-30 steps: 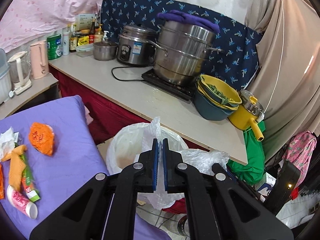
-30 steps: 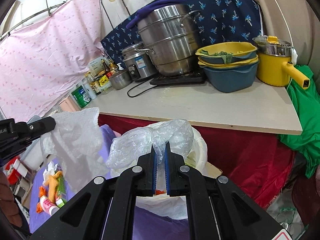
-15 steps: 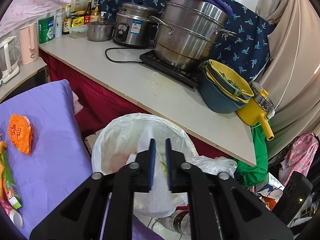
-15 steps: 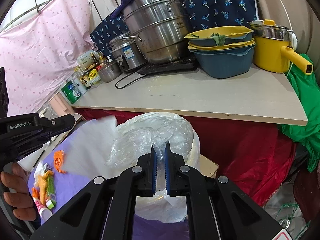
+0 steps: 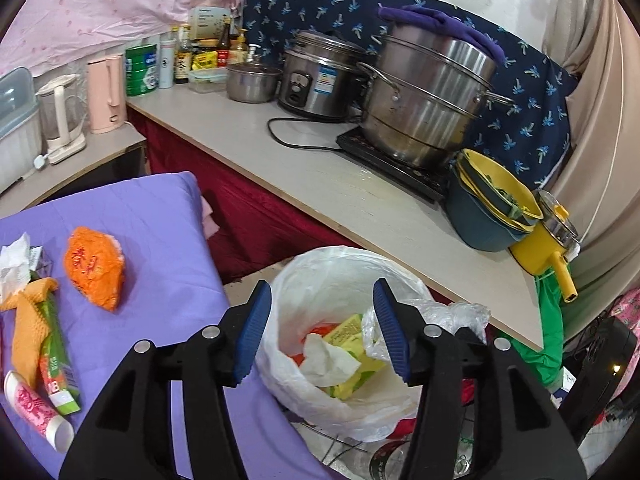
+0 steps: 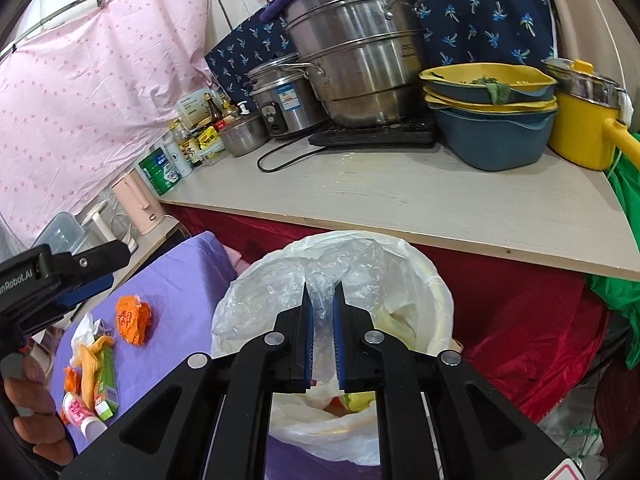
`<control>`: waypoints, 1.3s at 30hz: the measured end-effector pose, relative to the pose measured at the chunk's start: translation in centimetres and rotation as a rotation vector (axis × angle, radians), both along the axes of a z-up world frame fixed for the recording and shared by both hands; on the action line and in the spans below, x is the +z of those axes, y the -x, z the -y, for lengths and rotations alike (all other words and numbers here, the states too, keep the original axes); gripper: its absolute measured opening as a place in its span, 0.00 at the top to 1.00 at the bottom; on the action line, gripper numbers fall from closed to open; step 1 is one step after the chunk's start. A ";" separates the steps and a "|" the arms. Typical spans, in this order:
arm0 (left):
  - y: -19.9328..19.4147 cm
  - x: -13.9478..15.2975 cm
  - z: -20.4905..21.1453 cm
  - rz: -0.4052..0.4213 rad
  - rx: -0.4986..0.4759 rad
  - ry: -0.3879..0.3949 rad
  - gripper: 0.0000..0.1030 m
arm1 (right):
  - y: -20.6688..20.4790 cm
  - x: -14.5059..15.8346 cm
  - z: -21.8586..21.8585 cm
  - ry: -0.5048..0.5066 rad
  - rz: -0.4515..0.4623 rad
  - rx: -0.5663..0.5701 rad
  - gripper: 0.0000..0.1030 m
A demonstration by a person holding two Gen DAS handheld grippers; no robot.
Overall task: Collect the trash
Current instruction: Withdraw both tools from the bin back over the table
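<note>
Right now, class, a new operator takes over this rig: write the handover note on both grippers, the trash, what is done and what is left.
Left gripper: jaws just opened, empty, above the bin bag; white tissue lies inside.
Right gripper: jaws have eased slightly, clear plastic bag between the pads, over the bin.
Left on the purple cloth: orange wrapper, green carton, pink tube, crumpled tissue.

White tissue (image 5: 328,362) lies crumpled in the lined bin (image 5: 340,276).
</note>
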State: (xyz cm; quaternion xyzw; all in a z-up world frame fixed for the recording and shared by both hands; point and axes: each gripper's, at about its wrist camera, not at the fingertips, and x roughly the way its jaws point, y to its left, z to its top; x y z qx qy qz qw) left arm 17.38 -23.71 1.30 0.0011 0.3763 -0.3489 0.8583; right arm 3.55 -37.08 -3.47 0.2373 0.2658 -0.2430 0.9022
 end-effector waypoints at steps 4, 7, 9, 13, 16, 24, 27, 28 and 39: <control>-0.4 -0.1 -1.3 0.011 0.039 -0.015 0.51 | -0.6 0.3 -0.7 0.018 -0.001 0.005 0.82; -0.5 -0.2 -1.9 0.026 0.057 -0.027 0.50 | -0.8 0.6 -1.1 0.030 0.004 0.003 0.70; -0.5 -0.3 -2.3 0.033 0.068 -0.036 0.50 | -0.8 0.9 -1.4 0.037 0.007 0.004 0.68; -0.4 -0.4 -2.9 0.040 0.085 -0.052 0.50 | -0.8 1.4 -1.8 0.043 0.012 0.003 0.65; -0.1 -0.4 -3.4 0.055 0.097 -0.069 0.50 | -0.7 1.9 -2.3 0.046 0.017 0.009 0.63; 0.7 -0.1 -5.4 0.072 0.127 -0.090 0.50 | -0.1 3.0 -4.2 0.051 0.035 0.025 0.57; 1.0 -0.1 -6.4 0.071 0.143 -0.093 0.50 | 0.1 3.5 -5.0 0.055 0.037 0.037 0.56; 1.1 0.0 -6.8 0.072 0.150 -0.095 0.50 | 0.2 3.6 -5.2 0.056 0.038 0.040 0.56; 2.8 0.5 -12.0 0.117 0.229 -0.139 0.41 | 0.3 4.6 -9.8 0.072 0.036 0.109 0.52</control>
